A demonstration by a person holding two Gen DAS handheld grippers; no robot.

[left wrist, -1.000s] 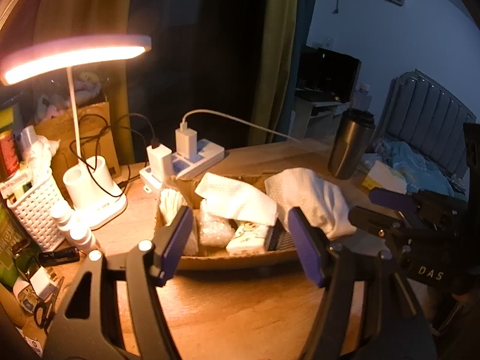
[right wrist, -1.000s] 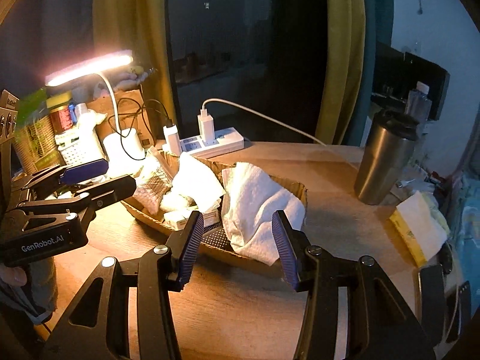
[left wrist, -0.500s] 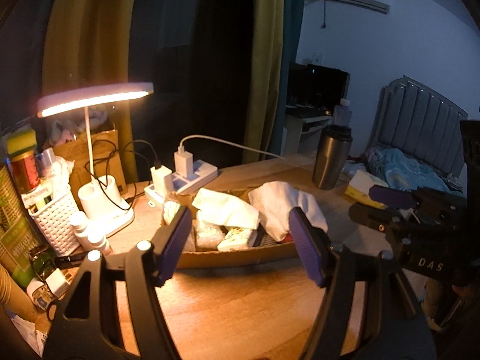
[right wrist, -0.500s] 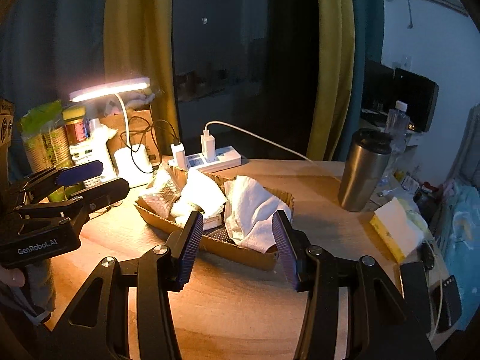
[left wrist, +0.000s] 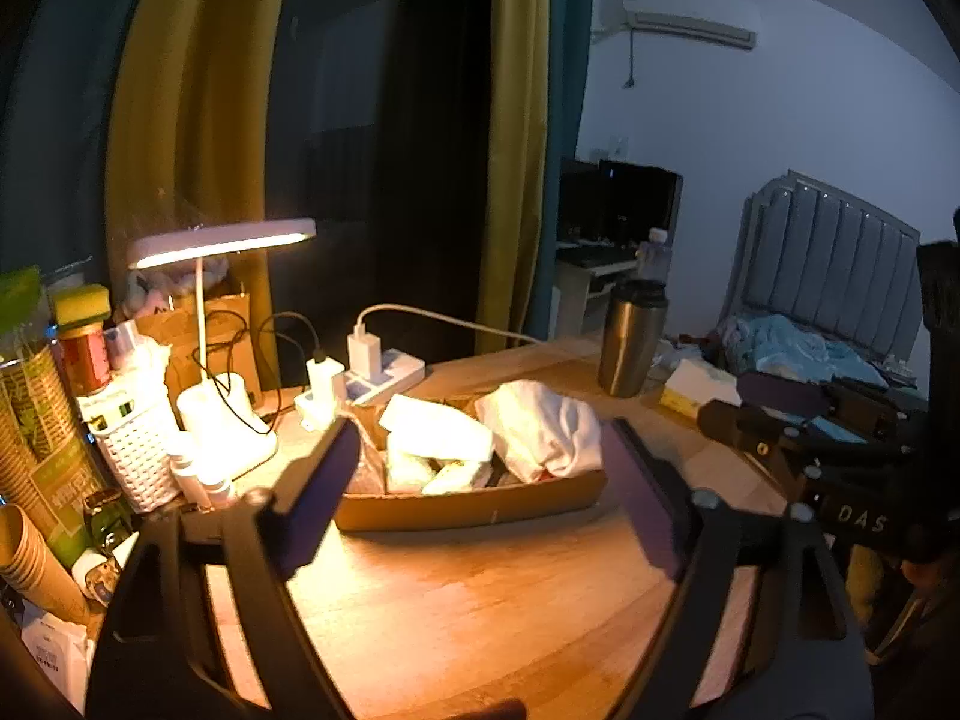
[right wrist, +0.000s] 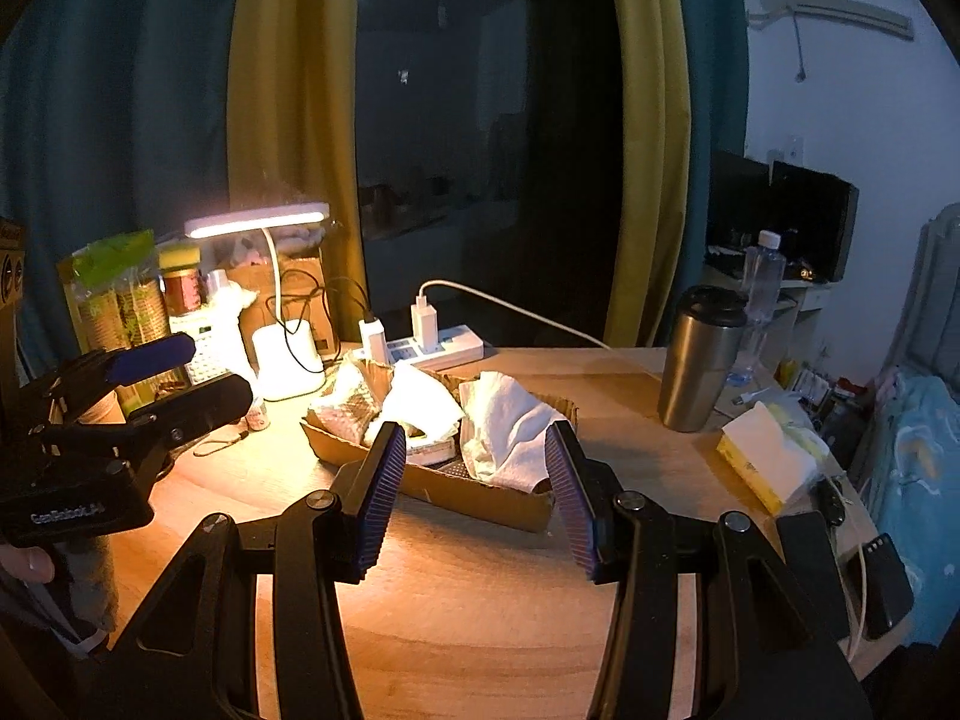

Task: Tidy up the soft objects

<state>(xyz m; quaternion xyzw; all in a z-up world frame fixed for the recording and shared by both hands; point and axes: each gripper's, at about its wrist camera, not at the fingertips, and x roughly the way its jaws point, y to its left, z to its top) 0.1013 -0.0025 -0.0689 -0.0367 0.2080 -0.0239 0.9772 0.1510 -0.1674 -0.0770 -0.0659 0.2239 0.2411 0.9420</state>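
Cardboard tray [left wrist: 474,504] sits on the wooden table [left wrist: 480,600], holding a white towel [left wrist: 543,429], folded white cloths [left wrist: 438,429] and small packets. Left claw [left wrist: 480,504] hangs above the table short of the tray; its jaws have just been opening, nothing between them. Right claw [right wrist: 477,495] is likewise parted and empty, apart from the tray. Lit desk lamp [left wrist: 222,240] and power strip [left wrist: 384,375] stand behind the tray; steel tumbler [right wrist: 699,360] stands to the right.

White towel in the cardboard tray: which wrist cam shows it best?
Right wrist view. The white towel sits sharp and centred between that gripper's fingers, folds visible, draping toward the cardboard tray front wall. In the left wrist view the towel is softer with motion blur and warm lamp glare beside it.
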